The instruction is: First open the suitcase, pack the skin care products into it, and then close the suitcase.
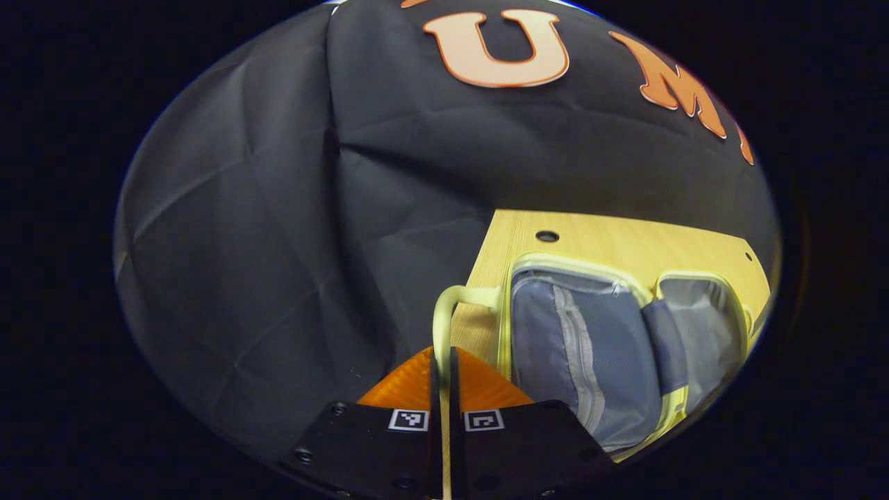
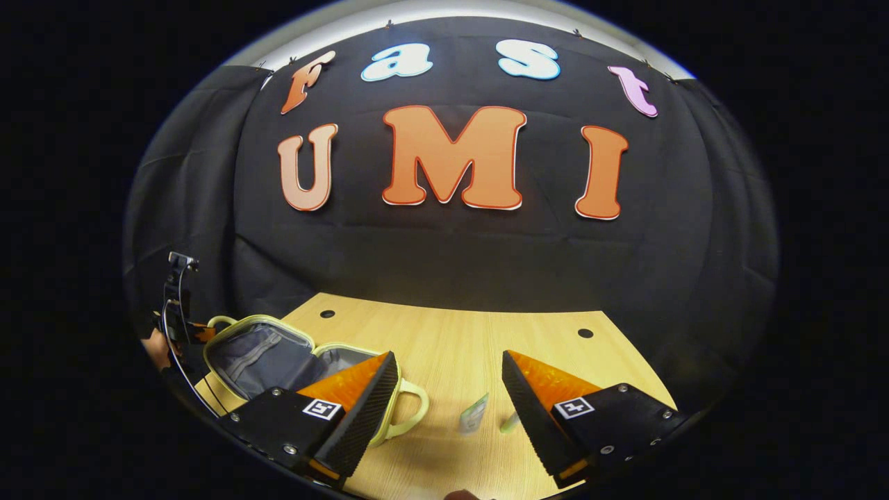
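1. in the left gripper view we are seeing the left gripper (image 1: 444, 375) with its two fingers pressed together on the pale yellow handle (image 1: 444, 316) of the suitcase (image 1: 590, 347), the loop running down between them.
2. the suitcase is lying open on the wooden table (image 1: 625, 243), near its left corner, with the grey lining of both halves facing up and a zipped pocket showing in the nearer half.
3. in the right gripper view we are looking along the right gripper (image 2: 451, 403), and its fingers are standing wide apart with nothing between them, hanging above the table (image 2: 451, 333).
4. beyond the gap we are spotting two small skin care products on the wood: a little sachet (image 2: 474, 414) and, just beside it to the right, a small tube (image 2: 510, 421) partly hidden by the right finger.
5. from this side the suitcase (image 2: 264, 354) is sitting open at the left of the table, its second handle (image 2: 410, 410) pointing toward the products, well apart from them.
6. at the far left edge we are catching the other gripper (image 2: 182, 323) at the case's far handle, with a bit of a hand (image 2: 156, 351) behind it.
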`<action>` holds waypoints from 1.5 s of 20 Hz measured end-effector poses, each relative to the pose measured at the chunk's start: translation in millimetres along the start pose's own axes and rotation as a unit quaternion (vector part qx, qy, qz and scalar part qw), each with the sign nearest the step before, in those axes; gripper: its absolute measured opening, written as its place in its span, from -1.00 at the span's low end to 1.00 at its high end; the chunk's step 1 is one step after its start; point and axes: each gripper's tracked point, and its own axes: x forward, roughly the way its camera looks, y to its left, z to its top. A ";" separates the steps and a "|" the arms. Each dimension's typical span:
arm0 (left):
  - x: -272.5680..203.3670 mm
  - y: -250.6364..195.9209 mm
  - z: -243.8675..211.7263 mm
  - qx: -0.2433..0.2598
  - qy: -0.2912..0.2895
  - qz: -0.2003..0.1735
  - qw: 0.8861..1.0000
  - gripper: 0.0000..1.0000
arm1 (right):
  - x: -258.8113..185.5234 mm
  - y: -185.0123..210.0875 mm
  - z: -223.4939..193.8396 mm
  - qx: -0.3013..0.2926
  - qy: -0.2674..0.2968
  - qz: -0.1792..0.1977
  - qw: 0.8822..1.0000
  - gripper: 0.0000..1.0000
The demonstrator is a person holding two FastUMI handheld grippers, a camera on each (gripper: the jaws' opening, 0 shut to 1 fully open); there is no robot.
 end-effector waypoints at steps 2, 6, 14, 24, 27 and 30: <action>3.5 -6.6 -9.9 -0.010 0.015 0.012 1.000 -0.75 | -1.9 -8.5 -0.7 -0.004 0.004 -0.011 1.000 0.91; -11.6 -29.2 24.9 0.005 -0.053 0.004 0.999 -0.53 | -2.8 -20.2 0.3 -0.004 0.001 -0.011 1.000 0.91; -129.2 -158.3 90.6 0.038 -0.168 -0.074 0.982 0.51 | 3.7 -56.3 -8.6 -0.017 -0.010 0.023 1.000 0.92; -217.8 -355.4 67.9 0.082 -0.194 -0.191 0.959 0.96 | 7.2 -96.2 -48.1 -0.022 0.016 0.068 0.997 0.92; -235.3 -426.9 36.4 0.092 -0.176 -0.238 0.951 0.96 | 10.0 -104.2 -64.6 -0.033 0.032 0.086 0.995 0.92; -243.6 -477.5 13.5 0.091 -0.176 -0.269 0.943 0.97 | 14.2 -115.5 -82.2 -0.058 0.036 0.100 0.993 0.92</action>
